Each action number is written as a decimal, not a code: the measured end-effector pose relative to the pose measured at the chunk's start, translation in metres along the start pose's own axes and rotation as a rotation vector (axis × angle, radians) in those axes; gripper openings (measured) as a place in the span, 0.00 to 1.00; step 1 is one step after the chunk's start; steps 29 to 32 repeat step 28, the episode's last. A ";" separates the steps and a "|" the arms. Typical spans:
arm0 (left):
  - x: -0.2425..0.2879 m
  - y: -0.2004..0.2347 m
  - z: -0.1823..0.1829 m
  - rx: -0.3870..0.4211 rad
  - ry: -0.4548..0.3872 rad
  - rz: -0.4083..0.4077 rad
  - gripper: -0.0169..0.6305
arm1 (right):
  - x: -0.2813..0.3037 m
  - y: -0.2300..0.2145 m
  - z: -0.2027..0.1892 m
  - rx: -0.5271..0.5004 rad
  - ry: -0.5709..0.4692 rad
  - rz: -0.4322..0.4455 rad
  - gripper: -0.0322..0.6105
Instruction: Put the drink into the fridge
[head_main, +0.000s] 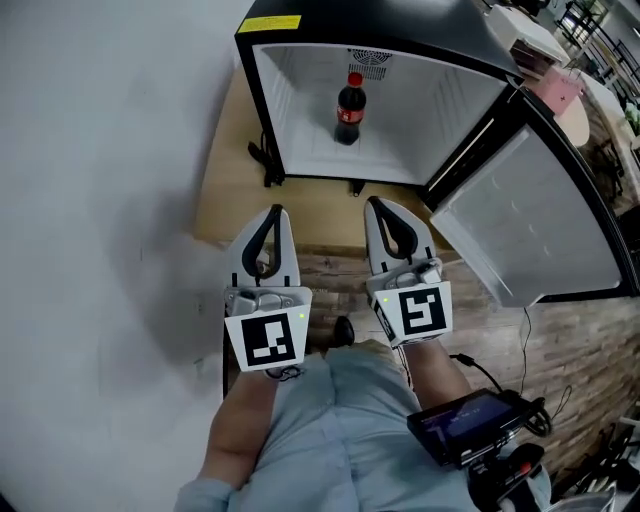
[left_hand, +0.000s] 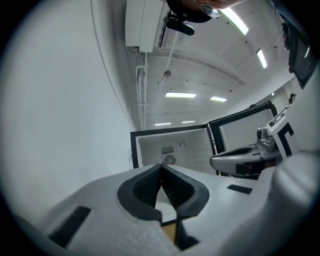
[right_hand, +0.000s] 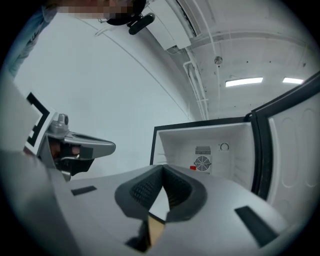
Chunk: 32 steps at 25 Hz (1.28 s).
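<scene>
A cola bottle (head_main: 349, 108) with a red cap and red label stands upright inside the small black fridge (head_main: 262, 100), towards the back of its white interior. The fridge door (head_main: 530, 215) hangs wide open to the right. My left gripper (head_main: 277, 210) and right gripper (head_main: 372, 203) are side by side just in front of the fridge opening, both pointing at it. Both are shut with nothing between the pads. The left gripper view shows its tips (left_hand: 161, 167) touching; the right gripper view shows the same for its tips (right_hand: 162, 169). Neither touches the bottle.
The fridge sits on a light wooden board (head_main: 225, 180) against a white wall at the left. A black cable (head_main: 262, 160) hangs by the fridge's left front corner. A pink box (head_main: 557, 90) lies on top. A black device (head_main: 465, 425) hangs at the person's waist.
</scene>
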<state>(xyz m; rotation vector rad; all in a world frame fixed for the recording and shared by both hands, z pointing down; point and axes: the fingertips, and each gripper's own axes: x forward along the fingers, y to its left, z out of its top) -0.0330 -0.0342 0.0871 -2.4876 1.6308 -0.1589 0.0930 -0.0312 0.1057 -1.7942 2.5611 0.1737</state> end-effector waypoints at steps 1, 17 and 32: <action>-0.001 0.002 0.004 -0.001 -0.016 -0.005 0.04 | -0.002 0.001 0.002 -0.005 -0.004 -0.007 0.06; -0.020 -0.007 0.017 0.031 -0.098 -0.104 0.04 | -0.033 0.015 0.007 -0.029 -0.003 -0.081 0.06; -0.031 -0.012 0.010 0.028 -0.108 -0.141 0.04 | -0.038 0.030 0.001 -0.043 0.008 -0.101 0.06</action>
